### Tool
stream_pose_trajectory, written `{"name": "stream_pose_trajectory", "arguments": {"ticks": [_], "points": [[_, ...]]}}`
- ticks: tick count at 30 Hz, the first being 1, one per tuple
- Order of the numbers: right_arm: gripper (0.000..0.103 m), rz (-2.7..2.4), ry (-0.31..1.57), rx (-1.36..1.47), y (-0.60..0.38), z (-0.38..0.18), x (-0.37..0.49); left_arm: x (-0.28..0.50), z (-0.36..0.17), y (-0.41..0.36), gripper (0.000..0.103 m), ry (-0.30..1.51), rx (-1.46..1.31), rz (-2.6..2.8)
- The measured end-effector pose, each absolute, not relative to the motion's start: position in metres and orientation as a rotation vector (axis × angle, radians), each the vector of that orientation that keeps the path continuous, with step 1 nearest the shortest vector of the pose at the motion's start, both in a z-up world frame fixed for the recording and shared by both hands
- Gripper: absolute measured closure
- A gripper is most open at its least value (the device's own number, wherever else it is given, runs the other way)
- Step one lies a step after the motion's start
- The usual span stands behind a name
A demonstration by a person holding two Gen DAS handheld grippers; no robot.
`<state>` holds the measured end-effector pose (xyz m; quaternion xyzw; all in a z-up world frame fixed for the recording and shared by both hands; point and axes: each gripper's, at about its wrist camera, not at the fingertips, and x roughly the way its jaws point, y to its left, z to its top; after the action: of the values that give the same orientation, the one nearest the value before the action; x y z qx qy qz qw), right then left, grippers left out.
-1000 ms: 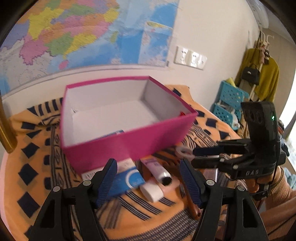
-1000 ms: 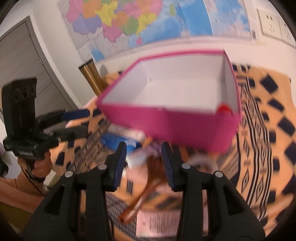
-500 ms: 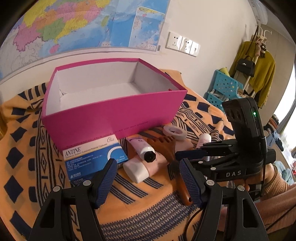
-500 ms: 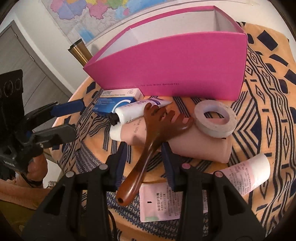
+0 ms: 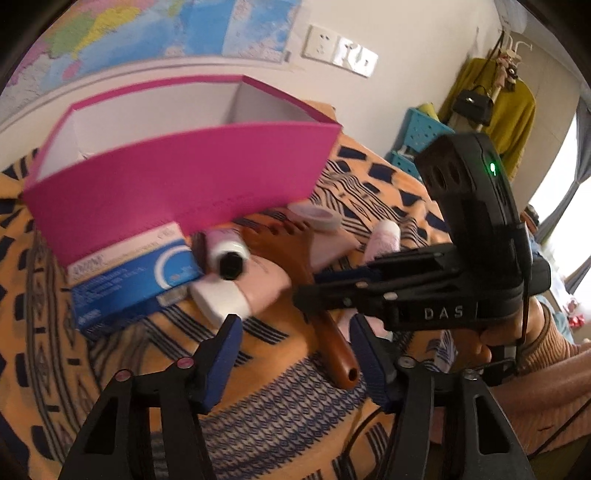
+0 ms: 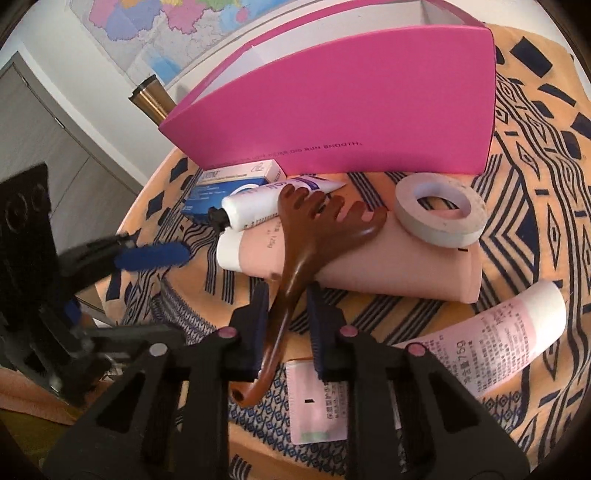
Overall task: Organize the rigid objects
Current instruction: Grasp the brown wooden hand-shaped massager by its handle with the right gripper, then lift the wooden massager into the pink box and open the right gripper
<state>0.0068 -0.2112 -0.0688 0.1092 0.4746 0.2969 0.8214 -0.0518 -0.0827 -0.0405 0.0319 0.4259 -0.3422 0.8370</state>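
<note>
An orange cloth (image 6: 535,155) with dark blue shapes covers the round table; a map (image 5: 147,29) hangs behind the pink box (image 6: 351,92). The left gripper (image 5: 295,354) and right gripper (image 6: 286,317) both have jaws spread

Wooden massager (image 6: 295,258) between gripper (image 6: 286,325) fingers

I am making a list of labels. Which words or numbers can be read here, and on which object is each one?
"DAS": side of the black right gripper.
"RUN SMOOTH.": front wall of the pink cardboard box; the words before it are blurred.
"75g": pale pink tube with white cap; its other print is too small.
Blue and white medicine carton: name blurred.
</note>
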Motion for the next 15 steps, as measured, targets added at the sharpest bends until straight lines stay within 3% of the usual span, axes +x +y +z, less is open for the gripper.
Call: {"name": "stream_pose_trajectory", "arguments": {"ticks": [2,6,15], "points": [[0.083,0.645,1.009,0.254,-0.213,-0.069,0.007,-0.052,-0.044,-0.087,0.045,0.910,0.060,-0.747],[0.089,0.662,0.989,0.308,-0.221,-0.067,0.003,-0.048,-0.050,-0.097,0.064,0.941,0.038,-0.799],[0.090,0.688,0.943,0.332,-0.227,-0.054,-0.002,-0.042,-0.044,-0.115,0.070,0.911,0.016,-0.836]]}}
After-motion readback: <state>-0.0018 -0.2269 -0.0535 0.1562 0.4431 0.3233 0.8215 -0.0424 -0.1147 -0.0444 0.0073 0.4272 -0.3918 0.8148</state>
